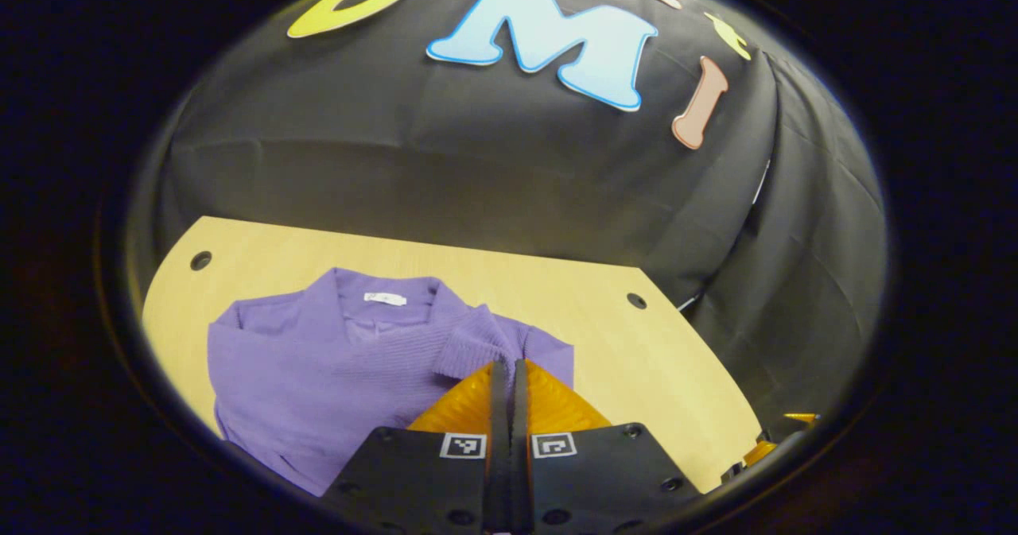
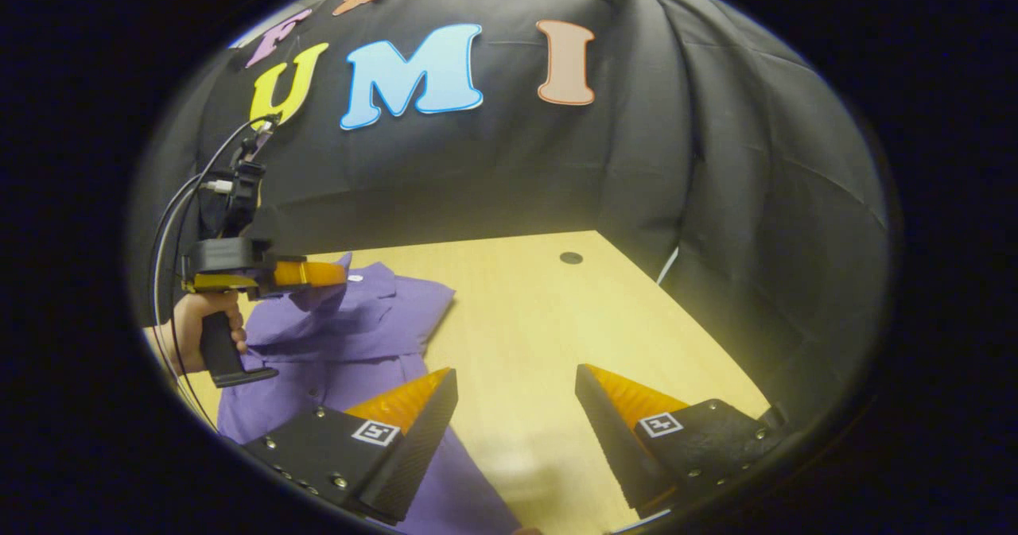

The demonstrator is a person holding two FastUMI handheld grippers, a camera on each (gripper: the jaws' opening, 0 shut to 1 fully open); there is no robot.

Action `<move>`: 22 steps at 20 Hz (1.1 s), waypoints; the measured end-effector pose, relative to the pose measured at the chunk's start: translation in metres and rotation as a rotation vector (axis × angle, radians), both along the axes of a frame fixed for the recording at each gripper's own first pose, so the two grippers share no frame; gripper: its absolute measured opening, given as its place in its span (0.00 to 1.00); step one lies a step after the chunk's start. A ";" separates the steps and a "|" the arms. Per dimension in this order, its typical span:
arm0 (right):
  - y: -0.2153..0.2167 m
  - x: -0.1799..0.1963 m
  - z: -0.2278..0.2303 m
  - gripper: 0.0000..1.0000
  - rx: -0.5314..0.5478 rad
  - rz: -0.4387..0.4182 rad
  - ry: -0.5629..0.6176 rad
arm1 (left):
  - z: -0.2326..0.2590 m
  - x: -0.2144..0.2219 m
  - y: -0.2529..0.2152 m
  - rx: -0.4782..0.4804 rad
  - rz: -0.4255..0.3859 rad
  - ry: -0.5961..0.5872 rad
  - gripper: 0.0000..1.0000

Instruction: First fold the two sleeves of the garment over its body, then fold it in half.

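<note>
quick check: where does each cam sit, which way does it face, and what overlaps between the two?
Left gripper view: rides the left tool, looking along its closed fingers, which pinch a sleeve cuff of the purple garment on the wooden table; booth wall beyond.
Right gripper view: rides the right tool, fingers wide apart above the table, facing the wall; the left tool and the hand holding it show at left, over the garment.
Shared: garment, table, wall, left tool.

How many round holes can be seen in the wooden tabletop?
3. In the left gripper view, one hole sits near the table's far left corner and one near its far right. The right gripper view shows one; the purple sweater may hide others.
</note>
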State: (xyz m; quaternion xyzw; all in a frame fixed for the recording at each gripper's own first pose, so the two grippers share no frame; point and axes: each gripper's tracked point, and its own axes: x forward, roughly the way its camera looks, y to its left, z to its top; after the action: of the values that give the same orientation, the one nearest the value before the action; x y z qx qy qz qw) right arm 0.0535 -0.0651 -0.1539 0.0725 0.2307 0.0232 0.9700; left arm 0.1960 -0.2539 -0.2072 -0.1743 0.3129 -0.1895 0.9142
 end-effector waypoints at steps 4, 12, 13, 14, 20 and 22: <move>-0.005 -0.010 -0.006 0.93 -0.006 -0.033 0.021 | -0.016 -0.001 -0.022 0.024 -0.056 0.018 0.07; 0.000 -0.039 -0.015 0.93 -0.029 -0.063 0.057 | -0.025 -0.006 -0.018 0.083 -0.075 -0.009 0.26; 0.002 -0.041 -0.015 0.93 -0.031 -0.063 0.058 | -0.023 -0.008 -0.018 0.076 -0.075 -0.009 0.42; 0.004 -0.042 -0.015 0.93 -0.036 -0.062 0.056 | -0.021 -0.012 -0.016 0.070 -0.073 -0.011 0.57; 0.023 -0.045 -0.024 0.93 -0.065 0.003 0.056 | -0.007 -0.039 0.025 0.073 -0.027 -0.023 0.90; 0.030 -0.048 -0.029 0.93 -0.058 0.030 0.064 | -0.008 -0.055 0.045 0.090 -0.010 -0.016 0.93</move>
State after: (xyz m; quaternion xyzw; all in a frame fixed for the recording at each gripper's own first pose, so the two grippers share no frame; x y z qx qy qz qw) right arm 0.0059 -0.0351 -0.1826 0.0414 0.2631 0.0287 0.9634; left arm 0.1413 -0.2085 -0.2149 -0.1299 0.3145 -0.1815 0.9226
